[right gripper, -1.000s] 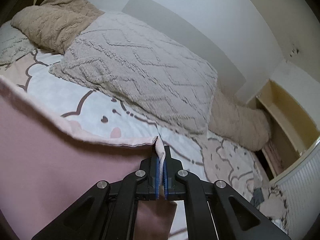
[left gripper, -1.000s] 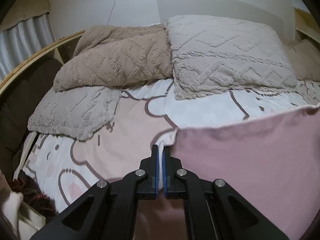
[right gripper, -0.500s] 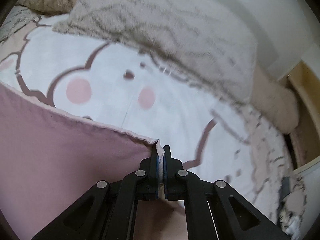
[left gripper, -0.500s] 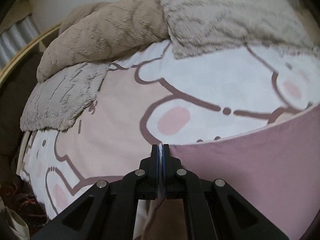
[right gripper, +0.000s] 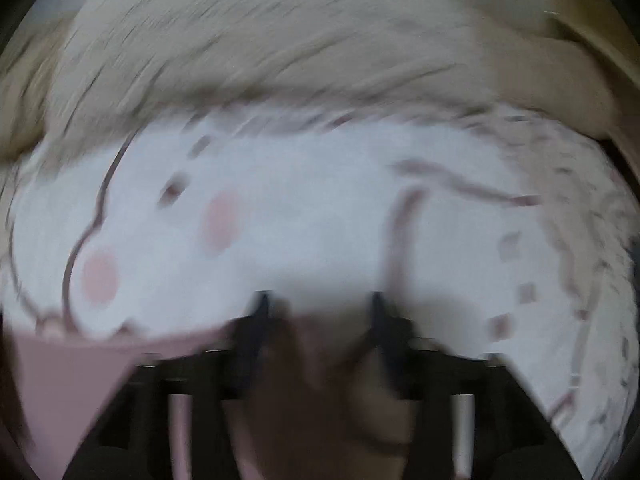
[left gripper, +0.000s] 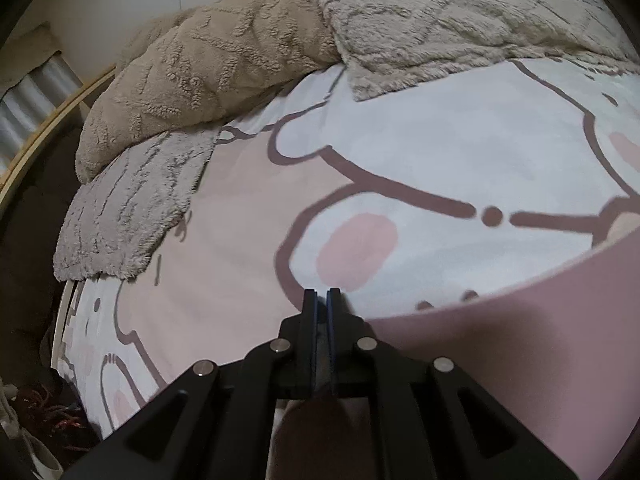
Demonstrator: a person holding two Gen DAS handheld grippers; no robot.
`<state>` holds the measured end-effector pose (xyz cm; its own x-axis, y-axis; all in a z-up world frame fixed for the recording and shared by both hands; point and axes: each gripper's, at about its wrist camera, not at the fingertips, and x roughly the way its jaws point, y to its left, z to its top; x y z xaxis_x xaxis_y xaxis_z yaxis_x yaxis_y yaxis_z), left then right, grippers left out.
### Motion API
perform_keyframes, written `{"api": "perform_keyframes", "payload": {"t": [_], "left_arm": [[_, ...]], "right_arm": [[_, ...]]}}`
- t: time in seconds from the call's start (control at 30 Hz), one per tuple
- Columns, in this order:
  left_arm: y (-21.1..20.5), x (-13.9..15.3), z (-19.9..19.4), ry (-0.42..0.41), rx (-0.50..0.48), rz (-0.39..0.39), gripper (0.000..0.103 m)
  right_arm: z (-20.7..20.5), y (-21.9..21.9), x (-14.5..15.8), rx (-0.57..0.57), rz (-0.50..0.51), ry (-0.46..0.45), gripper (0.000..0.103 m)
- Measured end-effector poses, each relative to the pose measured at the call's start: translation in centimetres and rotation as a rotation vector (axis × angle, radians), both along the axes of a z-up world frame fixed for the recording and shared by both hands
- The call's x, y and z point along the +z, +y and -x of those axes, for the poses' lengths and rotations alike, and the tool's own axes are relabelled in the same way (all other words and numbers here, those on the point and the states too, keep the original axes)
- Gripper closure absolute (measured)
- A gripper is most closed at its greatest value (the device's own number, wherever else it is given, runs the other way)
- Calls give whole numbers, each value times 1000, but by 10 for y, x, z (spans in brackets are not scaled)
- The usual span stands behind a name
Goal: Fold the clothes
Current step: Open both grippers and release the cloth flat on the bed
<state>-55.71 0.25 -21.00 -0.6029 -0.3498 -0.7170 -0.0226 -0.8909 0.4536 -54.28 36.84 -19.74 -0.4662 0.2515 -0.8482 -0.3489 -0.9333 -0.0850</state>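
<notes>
Left wrist view, left to right: dark floor edge with a wooden bed rail (left gripper: 48, 120), then a grey fleece blanket (left gripper: 128, 208) and a beige one (left gripper: 208, 68) piled at the head of the bed, a cream textured pillow (left gripper: 460, 20) to the right. Cartoon-print bedsheet (left gripper: 420, 148) fills the middle. Left gripper (left gripper: 322, 300) sits low centre, jaws opening, only a narrow slit between the blue pads so far; something dark sits back in the slit, can't tell if it's fabric. Pink garment (left gripper: 520, 352) spreads from just right of the jaws to the right edge, top hem curving over the sheet.

Right wrist view, heavy motion blur: pink garment (right gripper: 72, 372) at lower left, corner draped across the gripper body. Right gripper (right gripper: 318, 304) jaws opening, well apart, a pinkish fold of cloth between them; pads not pressing it. Same bedsheet (right gripper: 320, 220) beyond, pillow (right gripper: 260, 40) across the top.
</notes>
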Motion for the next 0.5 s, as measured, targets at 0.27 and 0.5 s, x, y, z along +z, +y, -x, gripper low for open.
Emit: {"api": "perform_keyframes", "payload": {"t": [0.27, 0.5], "left_arm": [[-50, 74, -23, 118, 21, -88, 55], [-42, 56, -153, -60, -161, -164, 55]], "right_arm": [[-99, 24, 36, 163, -35, 26, 69], [-192, -39, -23, 405, 131, -144, 74]]}}
